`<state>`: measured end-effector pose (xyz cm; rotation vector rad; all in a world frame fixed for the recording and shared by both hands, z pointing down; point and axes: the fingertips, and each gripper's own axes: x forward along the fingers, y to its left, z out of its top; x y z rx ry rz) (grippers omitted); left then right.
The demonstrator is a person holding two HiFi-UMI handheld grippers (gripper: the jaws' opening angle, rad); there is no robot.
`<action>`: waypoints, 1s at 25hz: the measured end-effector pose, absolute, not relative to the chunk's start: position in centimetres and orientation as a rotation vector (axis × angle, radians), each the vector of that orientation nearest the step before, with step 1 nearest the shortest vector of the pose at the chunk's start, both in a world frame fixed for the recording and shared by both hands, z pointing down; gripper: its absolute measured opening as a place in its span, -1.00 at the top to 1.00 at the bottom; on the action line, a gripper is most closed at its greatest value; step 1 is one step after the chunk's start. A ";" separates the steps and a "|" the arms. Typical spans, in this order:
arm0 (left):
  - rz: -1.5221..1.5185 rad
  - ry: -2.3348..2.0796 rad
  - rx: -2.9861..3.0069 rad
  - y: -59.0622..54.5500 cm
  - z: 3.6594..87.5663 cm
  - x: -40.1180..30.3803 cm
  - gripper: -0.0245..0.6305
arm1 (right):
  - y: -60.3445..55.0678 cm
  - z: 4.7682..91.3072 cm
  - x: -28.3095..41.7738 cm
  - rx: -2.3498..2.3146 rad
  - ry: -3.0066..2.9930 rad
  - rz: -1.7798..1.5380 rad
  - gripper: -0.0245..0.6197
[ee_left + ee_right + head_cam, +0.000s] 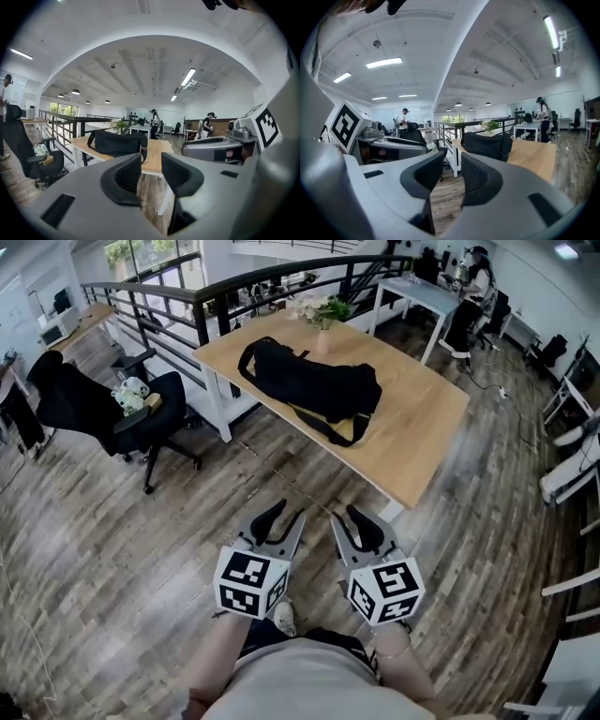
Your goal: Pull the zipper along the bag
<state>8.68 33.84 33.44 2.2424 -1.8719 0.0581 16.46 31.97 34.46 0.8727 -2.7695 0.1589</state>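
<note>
A black duffel bag (314, 385) with a long shoulder strap lies on the wooden table (427, 432), well ahead of me. Its zipper is too small to make out. Both grippers are held low over the wood floor, short of the table and apart from the bag. My left gripper (289, 512) is open with nothing between its jaws. My right gripper (344, 514) is beside it, also open and empty. In the left gripper view the bag (115, 143) shows beyond the open jaws of the left gripper (151, 164). In the right gripper view the bag (485, 145) sits past the right gripper (451, 171).
A vase of flowers (323, 315) stands at the table's far end. A black office chair (141, 413) is left of the table, beside a dark railing (187, 296). A white table (422, 292) and a person (473, 296) are at the back right.
</note>
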 end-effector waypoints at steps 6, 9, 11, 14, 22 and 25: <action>0.059 -1.819 2.257 30.7 34.2 5.6 0.48 | 28.7 35.0 13.9 0.920 -2.738 0.168 0.59; 0.050 -1.798 2.248 29.4 34.7 4.7 0.48 | 27.4 35.3 13.1 0.935 -2.715 0.184 0.59; 0.049 -1.787 2.244 28.4 35.1 4.1 0.48 | 26.3 35.6 12.6 0.937 -2.710 0.191 0.59; 0.044 -1.776 2.237 26.3 35.7 3.2 0.48 | 24.1 36.0 11.6 0.926 -2.705 0.176 0.59; 0.063 -1.769 2.280 16.4 35.0 1.2 0.48 | 13.8 35.7 9.1 0.941 -2.719 0.155 0.59; 0.061 -1.774 2.283 12.0 34.4 0.4 0.48 | 9.4 35.3 8.5 0.949 -2.718 0.155 0.59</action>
